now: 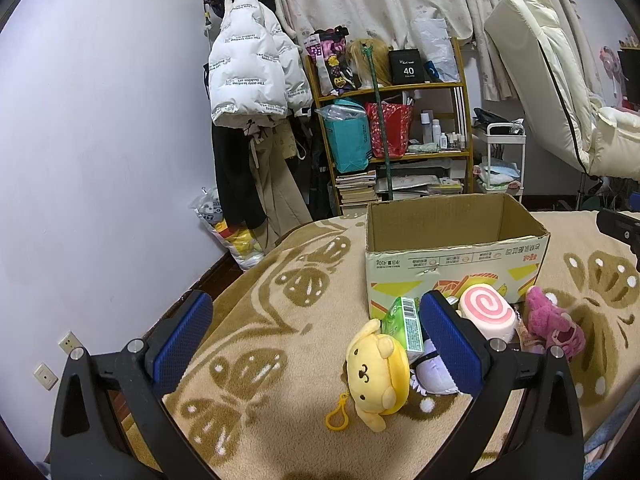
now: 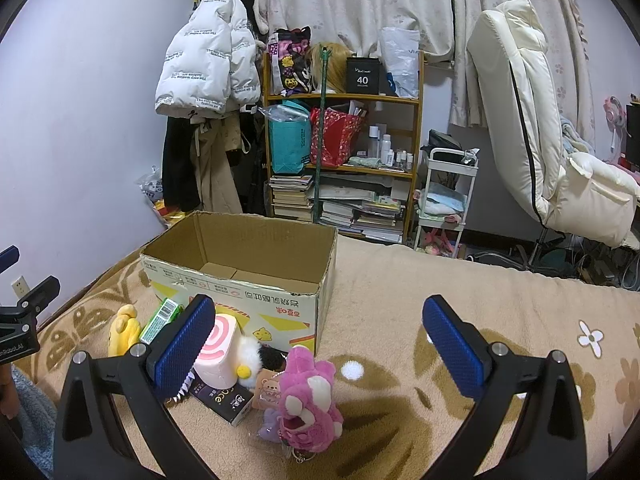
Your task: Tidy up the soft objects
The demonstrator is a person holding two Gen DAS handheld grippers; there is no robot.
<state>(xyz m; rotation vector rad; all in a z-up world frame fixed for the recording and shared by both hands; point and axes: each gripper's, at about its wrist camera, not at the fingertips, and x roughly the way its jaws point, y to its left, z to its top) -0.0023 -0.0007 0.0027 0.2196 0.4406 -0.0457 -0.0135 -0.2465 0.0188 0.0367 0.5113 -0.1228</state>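
Observation:
An open cardboard box (image 1: 456, 256) (image 2: 240, 280) stands on a beige blanket. In front of it lie soft toys: a yellow dog plush (image 1: 376, 376) (image 2: 122, 330) with a keyring, a pink swirl roll cushion (image 1: 486, 312) (image 2: 218, 350), a pink bear plush (image 1: 554, 322) (image 2: 310, 400), and a white fluffy chick (image 2: 250, 360). My left gripper (image 1: 316, 344) is open, with the yellow dog just inside its right finger. My right gripper (image 2: 318, 344) is open above the pink bear. Nothing is held by either.
A green tissue pack (image 1: 408, 322) (image 2: 160, 318) and a dark carton (image 2: 222, 398) lie among the toys. Beyond the blanket's far edge stand a cluttered wooden shelf (image 2: 344, 152), hanging coats (image 1: 256, 60), a white cart (image 2: 446, 196) and a cream recliner chair (image 2: 532, 120).

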